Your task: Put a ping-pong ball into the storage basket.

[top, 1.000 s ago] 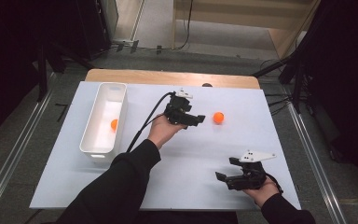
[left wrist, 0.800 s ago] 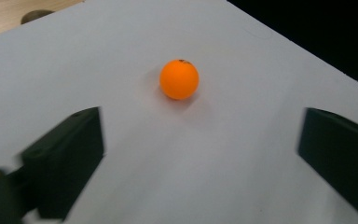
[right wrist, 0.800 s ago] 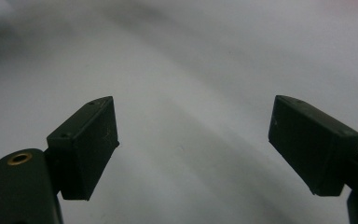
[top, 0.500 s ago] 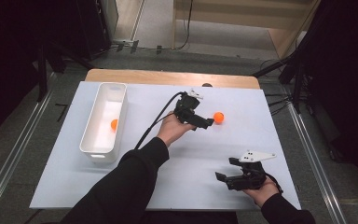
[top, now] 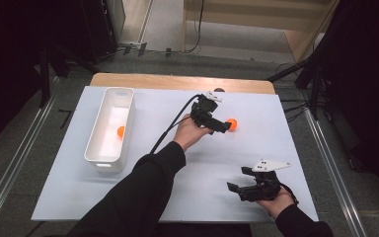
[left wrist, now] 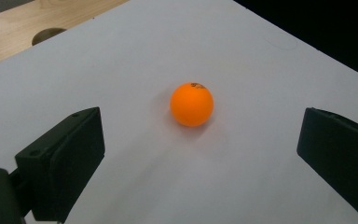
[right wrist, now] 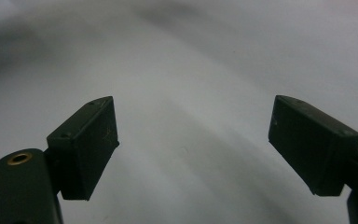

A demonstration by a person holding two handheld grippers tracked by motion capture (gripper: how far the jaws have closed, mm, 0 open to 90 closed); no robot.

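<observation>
Since a second ago my left hand-held gripper (top: 225,126) has travelled rightward across the desk (top: 177,168), from beside the tray to right up against the orange ball (top: 232,123); my right hand-held gripper (top: 239,183) has stayed where it was near the front right corner.

That orange ball (left wrist: 192,104) lies on the white sheet in the right half of the desk, toward the far edge. Seen along my left hand-held gripper (left wrist: 200,154), it sits ahead of the two black jaws and roughly midway between them, with bare sheet on either side. The jaws stand wide apart and neither touches the ball. From the high view the jaw tips seem to reach the ball's near side, though at that size I cannot tell whether there is a gap.

My left forearm, in a dark sleeve (top: 143,187), stretches diagonally from the bottom edge up to that gripper, and its black cable (top: 170,126) loops back toward me.

My right hand-held gripper (right wrist: 193,140) rests low over the white surface with its jaws spread apart and nothing between them.

Well apart to the left lies a long white tray (top: 109,155), set lengthwise, with a second orange ball (top: 121,131) inside it against the right wall, about halfway along.

Beyond the sheet, a strip of bare wood (top: 177,82) shows along the far edge.
</observation>
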